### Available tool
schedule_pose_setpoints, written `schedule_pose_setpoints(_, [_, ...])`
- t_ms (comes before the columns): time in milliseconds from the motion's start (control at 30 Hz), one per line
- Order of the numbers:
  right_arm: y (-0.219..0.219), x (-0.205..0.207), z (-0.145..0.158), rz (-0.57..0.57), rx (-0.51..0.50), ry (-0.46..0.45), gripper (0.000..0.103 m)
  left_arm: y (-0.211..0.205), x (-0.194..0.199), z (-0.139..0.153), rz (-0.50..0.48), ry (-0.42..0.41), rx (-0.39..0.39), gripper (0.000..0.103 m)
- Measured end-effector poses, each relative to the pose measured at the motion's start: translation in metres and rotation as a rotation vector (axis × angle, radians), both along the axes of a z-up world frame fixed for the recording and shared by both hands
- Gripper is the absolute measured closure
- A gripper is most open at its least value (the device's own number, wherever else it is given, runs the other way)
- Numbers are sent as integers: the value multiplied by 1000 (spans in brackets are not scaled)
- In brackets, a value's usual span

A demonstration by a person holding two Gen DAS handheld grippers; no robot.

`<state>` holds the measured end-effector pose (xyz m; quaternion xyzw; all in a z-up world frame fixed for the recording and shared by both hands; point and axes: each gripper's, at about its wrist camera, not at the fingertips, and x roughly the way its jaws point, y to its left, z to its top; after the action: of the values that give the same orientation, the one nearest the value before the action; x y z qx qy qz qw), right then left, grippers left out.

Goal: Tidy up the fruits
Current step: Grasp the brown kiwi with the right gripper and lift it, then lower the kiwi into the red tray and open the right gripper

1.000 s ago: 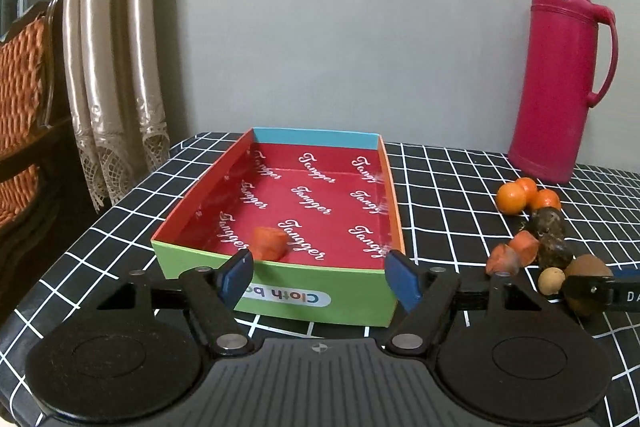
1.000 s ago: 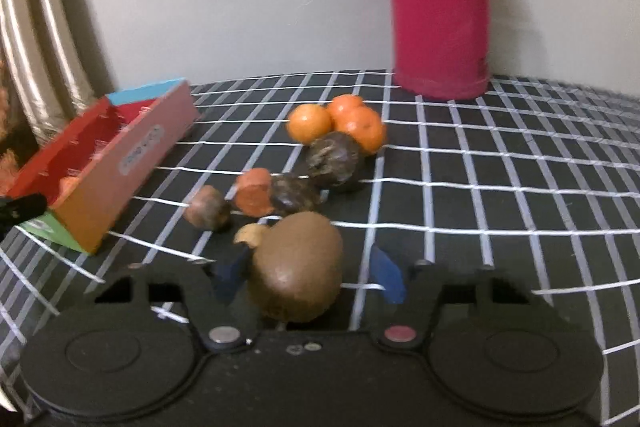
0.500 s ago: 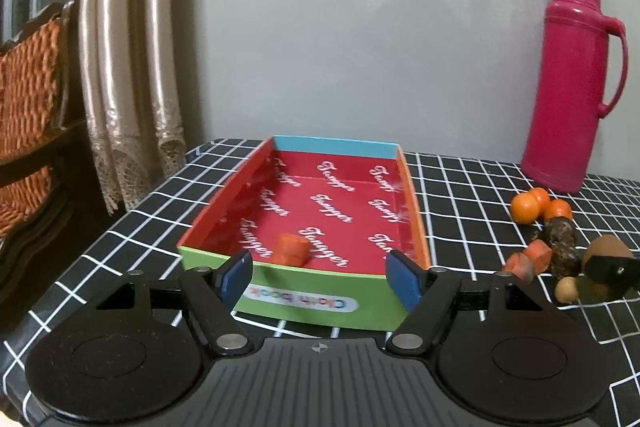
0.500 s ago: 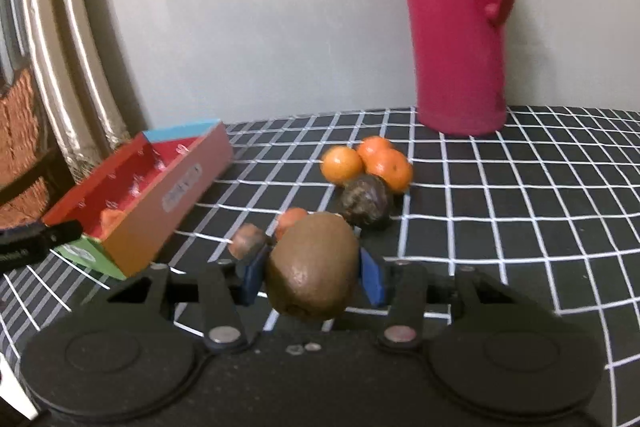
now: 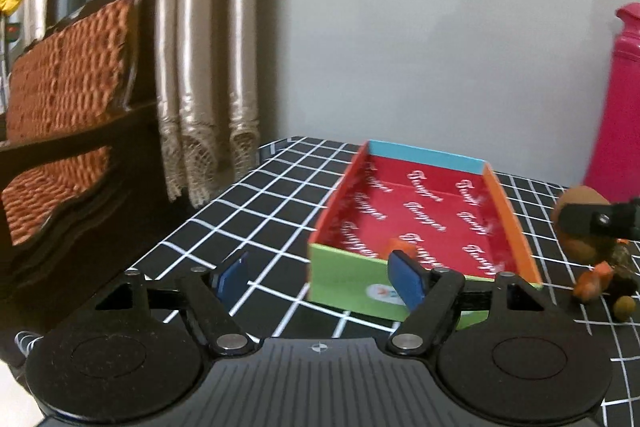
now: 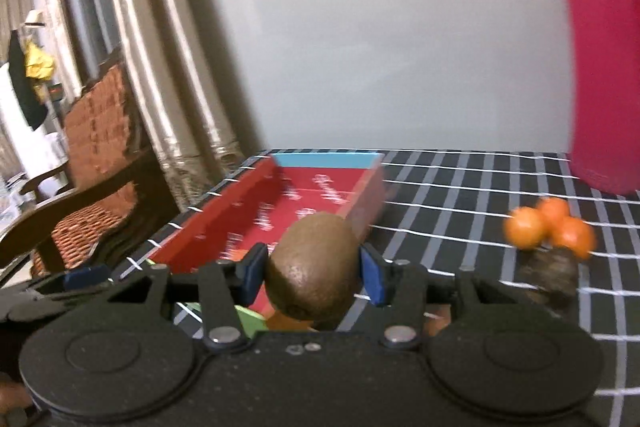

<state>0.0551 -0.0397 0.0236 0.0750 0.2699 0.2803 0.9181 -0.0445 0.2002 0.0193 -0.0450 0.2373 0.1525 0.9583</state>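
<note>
Since a second ago the right claw [image 6: 313,273] has lifted the kiwi [image 6: 312,269], pinched between its pads, off the counter [image 6: 500,195] to the box's [image 5: 352,277] near right corner, while the left claw [image 5: 320,277], spread and empty, has swung left.

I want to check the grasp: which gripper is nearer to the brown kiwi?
Right. The right gripper is shut on the kiwi; the left gripper is open, apart from it, beside the box.
</note>
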Motion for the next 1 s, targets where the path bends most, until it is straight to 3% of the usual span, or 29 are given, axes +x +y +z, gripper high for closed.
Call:
schedule_pose_setpoints(367, [66, 28, -14, 121, -13, 26, 55, 30, -1, -8, 70, 14, -21, 24])
schedule_pose_setpoints(533, [78, 33, -28, 137, -38, 65, 55, 37, 0, -13, 82, 33, -8, 23])
schedule_pose_setpoints(700, [84, 29, -32, 134, -92, 45, 54, 41, -1, -13, 93, 34, -20, 23])
schedule_pose_setpoints(1000, [78, 28, -29, 132, -53, 37, 50, 32, 1, -13, 77, 31, -4, 22])
